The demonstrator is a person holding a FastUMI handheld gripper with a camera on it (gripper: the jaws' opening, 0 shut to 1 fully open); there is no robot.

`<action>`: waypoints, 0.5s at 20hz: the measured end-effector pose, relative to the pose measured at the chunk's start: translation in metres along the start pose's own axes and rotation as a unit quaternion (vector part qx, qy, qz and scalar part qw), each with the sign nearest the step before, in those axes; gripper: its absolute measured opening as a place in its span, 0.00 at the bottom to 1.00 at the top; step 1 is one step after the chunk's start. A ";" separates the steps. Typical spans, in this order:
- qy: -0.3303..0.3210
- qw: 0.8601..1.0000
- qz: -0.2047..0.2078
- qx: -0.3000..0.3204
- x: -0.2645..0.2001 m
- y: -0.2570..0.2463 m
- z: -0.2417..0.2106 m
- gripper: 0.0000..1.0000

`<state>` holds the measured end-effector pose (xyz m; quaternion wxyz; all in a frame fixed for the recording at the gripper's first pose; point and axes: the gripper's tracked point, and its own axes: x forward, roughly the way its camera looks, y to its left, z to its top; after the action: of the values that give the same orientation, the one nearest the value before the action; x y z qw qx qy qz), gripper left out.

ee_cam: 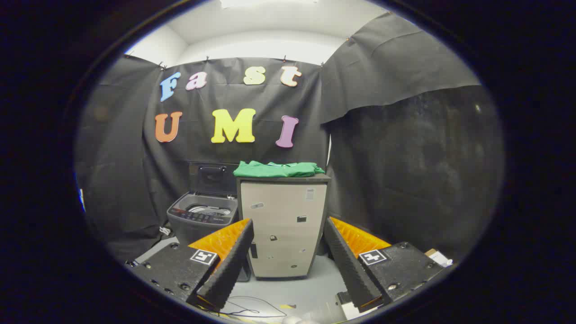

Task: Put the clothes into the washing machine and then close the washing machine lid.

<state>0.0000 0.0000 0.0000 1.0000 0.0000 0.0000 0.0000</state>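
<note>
A folded green garment (276, 169) lies on top of a beige cabinet (283, 225), well beyond my fingers. Left of the cabinet stands a dark grey top-loading washing machine (201, 216) with its lid (212, 178) raised upright against the wall and the drum showing. My gripper (288, 229) is open, its two fingers spread wide on either side of the cabinet's front, nothing between them. Both garment and washer are far ahead.
Black cloth walls close the booth behind and on both sides. The floor is pale grey, with a thin cable (252, 308) lying just under my fingers. A small box (438, 257) sits on the floor beside the right finger.
</note>
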 end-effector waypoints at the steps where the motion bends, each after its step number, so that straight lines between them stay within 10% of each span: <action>1: 0.000 1.000 -0.002 -0.001 0.000 -0.001 0.001 1.00; 10: 0.000 1.000 -0.008 -0.001 0.004 -0.003 0.002 0.99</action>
<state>0.0037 -0.0033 0.0022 1.0000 -0.0012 -0.0001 -0.0079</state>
